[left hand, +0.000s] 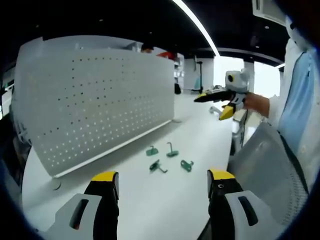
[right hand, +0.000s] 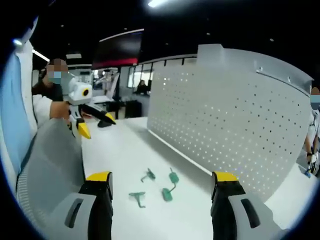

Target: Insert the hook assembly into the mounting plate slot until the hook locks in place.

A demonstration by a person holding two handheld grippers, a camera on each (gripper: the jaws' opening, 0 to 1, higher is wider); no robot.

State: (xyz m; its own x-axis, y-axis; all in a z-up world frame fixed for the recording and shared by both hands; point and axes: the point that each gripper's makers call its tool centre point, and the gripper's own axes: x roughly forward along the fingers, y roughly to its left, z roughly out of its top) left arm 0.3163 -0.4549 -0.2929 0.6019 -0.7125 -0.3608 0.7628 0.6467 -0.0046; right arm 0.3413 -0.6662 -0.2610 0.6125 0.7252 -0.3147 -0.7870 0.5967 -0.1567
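So, four small green hooks (left hand: 166, 159) lie loose on the white table (left hand: 165, 210), well in from its edges and just in front of the foot of the upright perforated mounting plate (left hand: 95, 105), which stands along the far side of the table. In the right gripper view the same hooks (right hand: 156, 187) sit in a small scatter, none touching the plate (right hand: 230, 125) and none of them held.

The left gripper (left hand: 162, 180) hangs above the table short of the hooks, jaws spread wide with nothing between them. The right gripper (right hand: 162, 182) is likewise wide apart and empty, looking down at the scatter from the other side. In each view the other gripper hangs in the air above the far table edge, well apart from the hooks.

To my eye the step in hand is the pick-up, not yet begun. It would go best by choosing one hook on the edge of the scatter, closing on its flat body rather than the bent tip, so the tip stays free to enter a slot.

No containers are on the table; the hooks lie bare on its surface.
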